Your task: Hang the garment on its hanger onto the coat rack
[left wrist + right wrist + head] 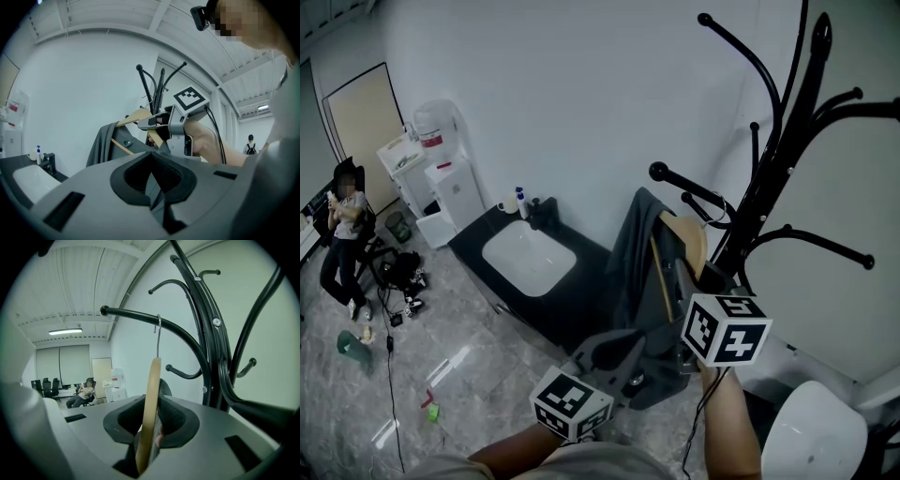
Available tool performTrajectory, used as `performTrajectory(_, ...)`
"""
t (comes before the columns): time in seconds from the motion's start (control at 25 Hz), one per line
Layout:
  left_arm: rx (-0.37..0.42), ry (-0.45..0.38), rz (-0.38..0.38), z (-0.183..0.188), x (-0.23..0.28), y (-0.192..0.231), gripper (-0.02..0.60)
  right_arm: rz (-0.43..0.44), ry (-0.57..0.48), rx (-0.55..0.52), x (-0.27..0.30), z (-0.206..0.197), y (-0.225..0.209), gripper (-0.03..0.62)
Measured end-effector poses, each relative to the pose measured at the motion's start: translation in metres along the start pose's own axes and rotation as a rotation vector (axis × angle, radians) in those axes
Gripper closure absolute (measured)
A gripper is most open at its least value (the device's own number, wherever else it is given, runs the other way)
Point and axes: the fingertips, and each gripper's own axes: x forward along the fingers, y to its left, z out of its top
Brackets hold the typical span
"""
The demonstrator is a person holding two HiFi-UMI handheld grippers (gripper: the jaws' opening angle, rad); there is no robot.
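The right gripper (149, 430) has its jaws narrow, clamped on the wooden hanger (151, 394), which stands edge-on. The hanger's wire hook (158, 336) reaches up to an arm of the coat rack (212, 348). The left gripper (153, 183) pinches the grey garment (101, 143) draped on the hanger. I judge the hanger stiff and light, best held at its shoulder; the cloth is soft and may swing

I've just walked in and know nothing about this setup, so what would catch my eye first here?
The tall black coat rack at the right, with its curved arms spreading out. In front of it is a grey garment on a wooden hanger. The right gripper clamps the hanger, whose wire hook reaches up to one rack arm, and the left gripper pinches the fabric lower down. Further left, a white sink sits in a black counter.
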Motion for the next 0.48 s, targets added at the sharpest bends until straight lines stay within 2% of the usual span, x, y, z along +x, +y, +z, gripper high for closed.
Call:
performTrajectory(0.24, -0.001, 0.003, -0.024, -0.003, 0.005, -0.008, 0.577, -0.097, 0.004, -0.031, -0.009, -0.016, -0.014, 0.49)
performTrajectory(0.48, 0.0, 0.014, -0.049, -0.007, 0.009, -0.022, 0.577, -0.218, 0.024, -0.04, -0.031, -0.041, -0.039, 0.474)
